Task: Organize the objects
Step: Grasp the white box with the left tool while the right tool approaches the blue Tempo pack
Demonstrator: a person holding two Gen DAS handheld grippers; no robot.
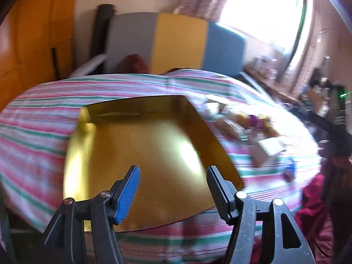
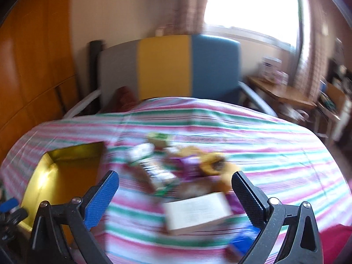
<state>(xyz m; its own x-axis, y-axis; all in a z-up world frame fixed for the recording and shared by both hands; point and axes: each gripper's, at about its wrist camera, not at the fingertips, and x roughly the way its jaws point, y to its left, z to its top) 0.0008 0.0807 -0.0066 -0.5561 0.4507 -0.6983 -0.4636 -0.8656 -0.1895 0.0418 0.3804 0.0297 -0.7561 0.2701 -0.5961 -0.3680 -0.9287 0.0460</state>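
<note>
No text can be read; print on the white box [image 2: 198, 213] is blurred.

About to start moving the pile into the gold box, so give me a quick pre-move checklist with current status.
1. Gold box empty and open: ok.
2. Left hand-held gripper empty, jaws apart over the box: ok.
3. Right hand-held gripper empty, jaws wide: ok.
4. Pale box between the right jaws' line, not yet touched: ok.
5. Pile of small items identifiable: cannot tell, blurred.
6. Striped cloth flat beneath the pile: ok.

Striped bedsheet [image 2: 242, 132], grey-yellow-blue headboard [image 2: 165, 70], orange wooden wardrobe [image 2: 33, 77], bright curtained window [image 2: 248, 2], wooden desk [image 2: 283, 92]
</note>
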